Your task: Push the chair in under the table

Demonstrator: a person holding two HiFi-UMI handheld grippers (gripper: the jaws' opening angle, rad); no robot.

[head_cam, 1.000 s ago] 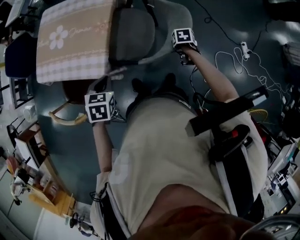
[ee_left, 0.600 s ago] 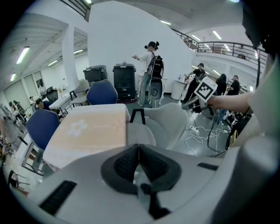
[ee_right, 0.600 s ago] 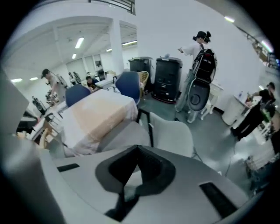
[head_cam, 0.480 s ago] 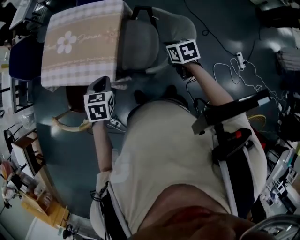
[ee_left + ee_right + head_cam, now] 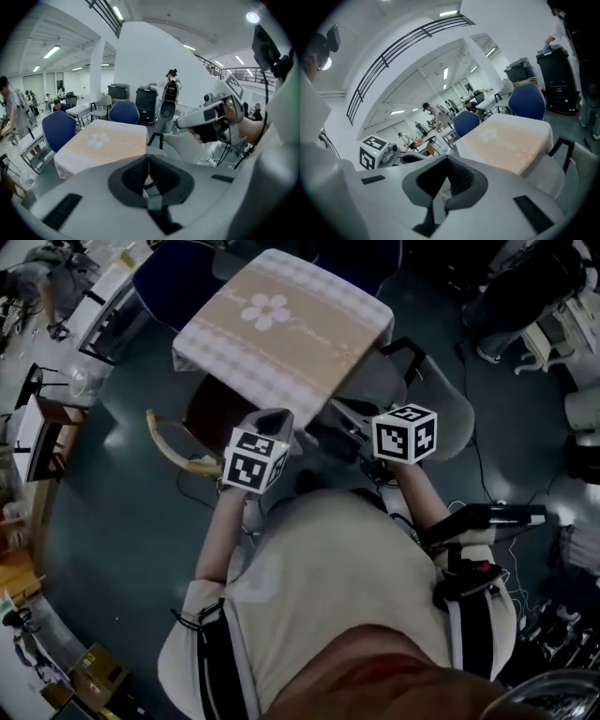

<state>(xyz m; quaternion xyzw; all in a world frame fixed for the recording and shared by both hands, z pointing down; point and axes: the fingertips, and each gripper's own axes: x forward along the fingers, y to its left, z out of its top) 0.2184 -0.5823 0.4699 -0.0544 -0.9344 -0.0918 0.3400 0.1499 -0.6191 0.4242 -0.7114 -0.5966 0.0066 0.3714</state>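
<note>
The table (image 5: 281, 334), under a beige cloth with a flower print, stands ahead of me. The grey chair (image 5: 427, 399) sits at its near right corner, with the seat front against the cloth's edge. My left gripper (image 5: 269, 426) hangs shut and empty in front of the table's near edge. My right gripper (image 5: 364, 423) is shut and empty too, raised above the chair's seat and clear of it. In the left gripper view the shut jaws point at the table (image 5: 105, 143), with the chair (image 5: 187, 143) and the right gripper (image 5: 211, 115) to the right. The right gripper view shows the table (image 5: 511, 140) and the chair (image 5: 555, 176).
Blue chairs (image 5: 58, 129) (image 5: 124, 112) stand around the table's far sides. A curved wooden piece (image 5: 173, 451) lies on the floor to the left of the table. White cables (image 5: 487, 470) trail on the floor at right. Desks and shelves (image 5: 33, 427) line the left side.
Both grippers have risen and drawn closer together. The right gripper has come off the chair's back and swung in above the seat. My head has turned, so the table now sits at top centre.
</note>
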